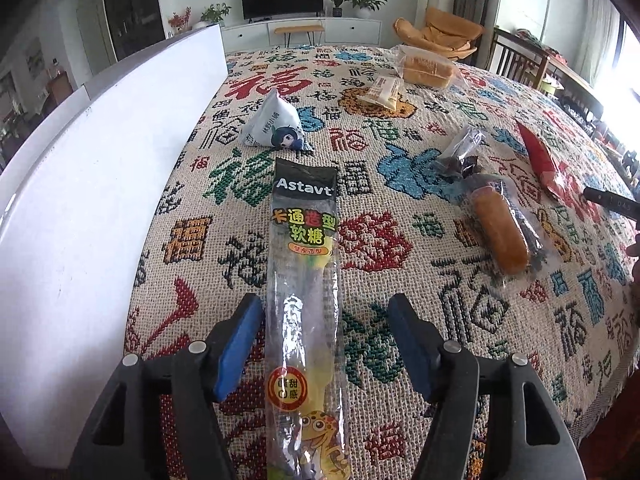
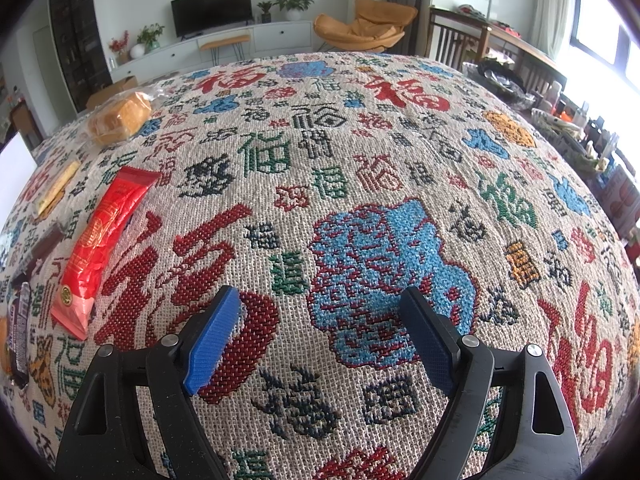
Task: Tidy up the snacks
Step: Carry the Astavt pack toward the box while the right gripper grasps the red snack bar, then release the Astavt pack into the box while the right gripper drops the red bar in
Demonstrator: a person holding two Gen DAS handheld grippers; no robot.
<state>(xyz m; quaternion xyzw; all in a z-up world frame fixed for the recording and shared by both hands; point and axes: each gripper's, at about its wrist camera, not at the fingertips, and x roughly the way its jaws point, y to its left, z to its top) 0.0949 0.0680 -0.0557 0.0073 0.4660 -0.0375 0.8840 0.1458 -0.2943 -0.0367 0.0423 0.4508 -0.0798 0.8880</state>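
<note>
Lining up: left gripper point(image 1: 324, 340) over the gummy candy pack point(image 1: 306, 280), a long clear sleeve lying near-to-far on the woven tablecloth point(image 1: 460, 352), just right of the white board point(image 1: 100, 184).
Left tool state: parted, blue pads point(image 1: 240, 344) on either side of the pack; left pad right beside the wrapper edge, right pad clearly apart; nothing pinched.
Right tool state: right gripper point(image 2: 320, 344) wide apart above bare cloth, holding nothing.
Likely step: either picking up the gummy pack or having just set it down; cannot tell which from this view alone.
Grip advice if picking: shifting slightly left to centre the sleeve between the pads, then squeezing across its narrow width; slippery film likely to slide or crumple, so closing gently but fully.
Grip height: lowering until the pads reach the cloth, since the pack lies flat and thin.
Other snacks, left view: triangular white pouch point(image 1: 276, 124) far behind the pack; brown cake roll point(image 1: 500, 232) and dark wrapper point(image 1: 460, 152) to the right; bread loaf bag point(image 1: 428, 68) at the far edge.
Other snacks, right view: red packet point(image 2: 104, 248) at the left, well apart from the right gripper.
Risk: snagging the weave with a pad tip; knocking the pouch if sliding the pack farther.
</note>
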